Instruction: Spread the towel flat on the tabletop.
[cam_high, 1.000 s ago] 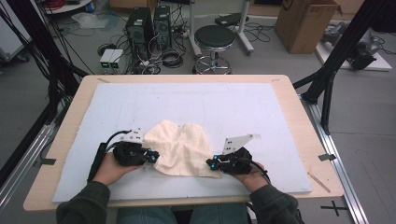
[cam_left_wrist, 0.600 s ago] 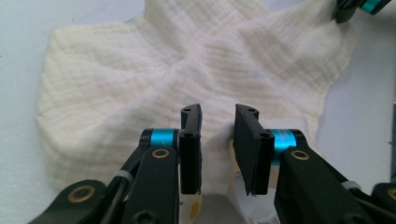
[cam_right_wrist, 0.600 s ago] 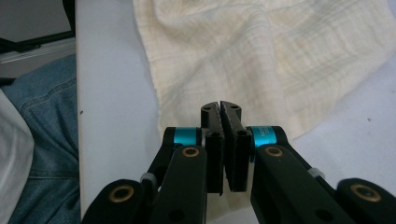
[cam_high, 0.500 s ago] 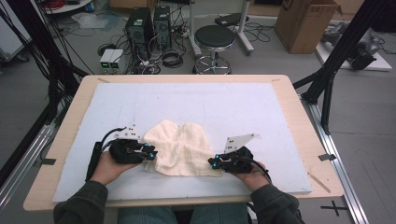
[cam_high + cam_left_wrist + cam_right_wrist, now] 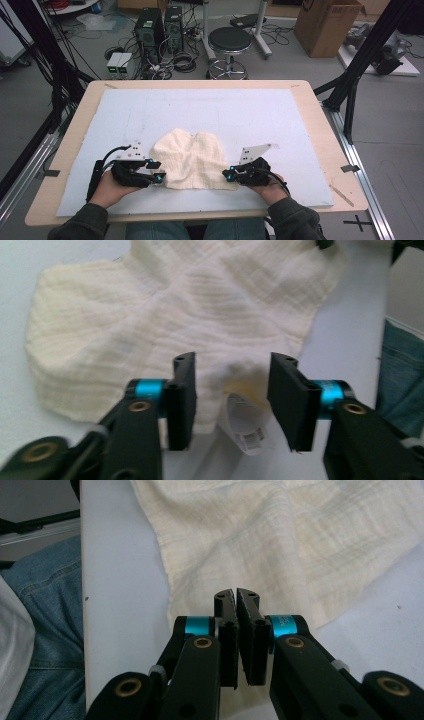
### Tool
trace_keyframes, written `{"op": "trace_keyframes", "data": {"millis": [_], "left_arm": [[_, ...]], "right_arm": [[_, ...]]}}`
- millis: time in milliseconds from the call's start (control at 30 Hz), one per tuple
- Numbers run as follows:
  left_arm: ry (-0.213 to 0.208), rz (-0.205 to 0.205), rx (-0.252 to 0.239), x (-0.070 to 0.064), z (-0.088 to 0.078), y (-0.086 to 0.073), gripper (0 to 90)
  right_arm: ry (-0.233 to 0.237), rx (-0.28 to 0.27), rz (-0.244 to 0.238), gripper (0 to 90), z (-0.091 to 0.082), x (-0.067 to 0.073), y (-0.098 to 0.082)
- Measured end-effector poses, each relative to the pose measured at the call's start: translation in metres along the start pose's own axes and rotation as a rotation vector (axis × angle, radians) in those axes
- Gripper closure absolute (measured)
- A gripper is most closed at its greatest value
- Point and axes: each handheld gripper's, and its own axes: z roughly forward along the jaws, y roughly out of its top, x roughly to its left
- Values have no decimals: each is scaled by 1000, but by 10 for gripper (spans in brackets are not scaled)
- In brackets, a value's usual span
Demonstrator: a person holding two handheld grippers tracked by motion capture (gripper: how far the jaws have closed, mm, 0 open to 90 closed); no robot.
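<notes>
A wooden table point(image 5: 320, 117) carries a pale blue-white mat point(image 5: 225, 112) that covers most of its top. On the near half of the mat lies a cream cloth point(image 5: 192, 157), loosely folded into a rounded, two-lobed heap with soft creases crossing its middle, set between the two hands. The left gripper point(image 5: 156, 170) sits at the cloth's left near corner, held in the person's left hand point(image 5: 107, 186). In the left gripper view the cloth point(image 5: 170, 315) spreads across the mat ahead of that gripper point(image 5: 232, 400), whose jaws have just been opening and now stand apart; the corner of the cloth and a small white label point(image 5: 245, 427) lie between them, and neither pad presses on the fabric. The right gripper point(image 5: 229, 175) rests at the cloth's right near corner. In the right gripper view that gripper point(image 5: 236, 630) has its jaws drawn tight together over the near edge of the cloth point(image 5: 280, 540), pinching the hem, with only a thin seam between the pads. Blue denim point(image 5: 45, 625) shows past the mat's edge at the left of that view.
</notes>
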Motion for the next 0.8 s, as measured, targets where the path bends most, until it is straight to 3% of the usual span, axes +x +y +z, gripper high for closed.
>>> {"op": "trace_keyframes", "data": {"millis": [100,200,300,367,500,633,700,800], "left_arm": [[10,12,39,1,12,1,551],[3,20,71,2,21,4,751],[-25,18,41,2,16,6,864],[-35,22,23,0,8,7,866],[-51,71,26,-5,-16,10,867],[-88,80,26,-10,-36,11,867],[-125,81,58,-10,-41,8,866],[-108,62,77,-7,-39,0,853]], "right_arm": [[-2,6,-1,872,1,-1,0],[-2,12,6,873,2,-2,0],[1,7,6,872,2,-2,-1],[0,0,2,873,0,-1,0],[9,-20,-9,873,-1,2,1],[23,-39,-19,874,-3,9,6],[37,-46,-31,874,-2,14,8],[59,-37,-49,874,-1,22,10]]}}
